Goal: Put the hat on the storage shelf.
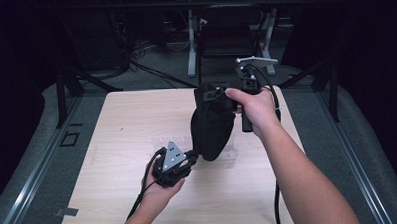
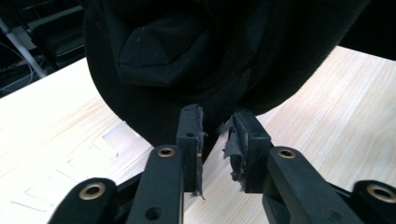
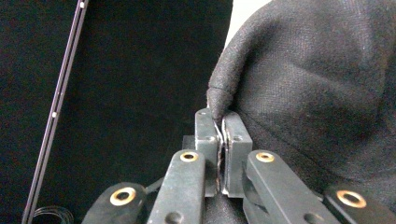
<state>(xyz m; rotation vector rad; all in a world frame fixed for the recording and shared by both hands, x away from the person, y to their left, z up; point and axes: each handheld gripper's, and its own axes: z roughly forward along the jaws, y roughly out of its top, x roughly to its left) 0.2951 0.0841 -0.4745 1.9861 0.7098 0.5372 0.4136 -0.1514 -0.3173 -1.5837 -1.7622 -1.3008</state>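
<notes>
1. The right gripper [image 1: 221, 97], in the upper middle of the high view, is held up above the table [image 1: 112, 125] by the right hand [image 1: 255, 106].
2. In the right gripper view its jaws are pressed together, with a fold of black cloth [image 3: 317, 93] pinched between the tips at the centre of the frame. The cloth fills the right half of that frame.
3. In the high view the cloth [image 1: 212, 126] hangs from the right gripper as a dark drooping shape at the centre of the frame. Its lower end reaches down near the table, just right of the left gripper.
4. The left gripper [image 1: 190, 156], in the lower middle of the high view, is held low over the table by the left hand [image 1: 161, 186], its jaws pointing right toward the bottom of the cloth.
5. In the left gripper view [image 2: 217, 135] its jaws stand apart with a clear gap. The lower edge of the cloth [image 2: 187, 60] hangs just beyond the tips in the upper half of the frame.
6. Whether the tips touch the cloth I cannot tell; nothing is clamped between them.
7. The jaw pads [image 2: 236, 149] look frayed.
</notes>
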